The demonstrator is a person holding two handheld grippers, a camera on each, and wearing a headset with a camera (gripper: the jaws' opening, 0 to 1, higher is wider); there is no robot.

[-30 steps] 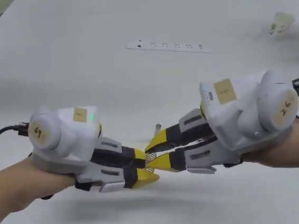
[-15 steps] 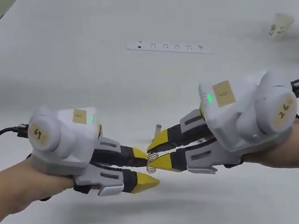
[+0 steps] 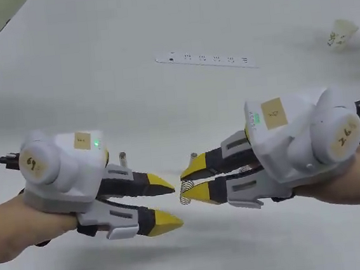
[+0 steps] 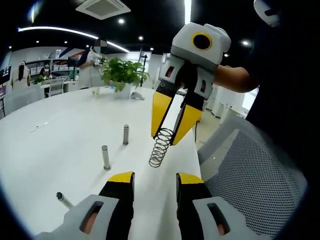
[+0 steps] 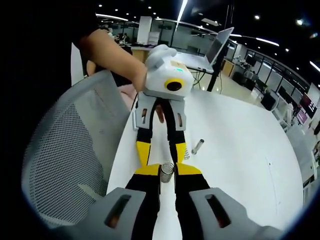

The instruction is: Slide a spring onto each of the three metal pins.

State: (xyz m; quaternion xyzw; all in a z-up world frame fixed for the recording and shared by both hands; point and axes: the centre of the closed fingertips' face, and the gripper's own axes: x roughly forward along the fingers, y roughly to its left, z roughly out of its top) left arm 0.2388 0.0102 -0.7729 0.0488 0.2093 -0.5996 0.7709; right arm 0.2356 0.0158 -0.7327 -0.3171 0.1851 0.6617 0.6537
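My right gripper is shut on a small steel spring, which hangs from its yellow tips just above the white table. In the left gripper view the spring dangles from the right gripper. My left gripper faces it from the left, open, with nothing between its jaws and a small gap to the spring. One metal pin stands behind the left gripper and another behind the right tips. In the left gripper view one pin carries a spring, a second is bare, and a third is at lower left.
A white power strip lies across the far middle of the table, and a paper cup stands at the far right. A grey mesh chair sits at the table's near edge. A potted plant stands at the table's far end.
My left gripper has opened and drawn back to the left, away from the spring. The right gripper has kept hold of the spring and barely moved.
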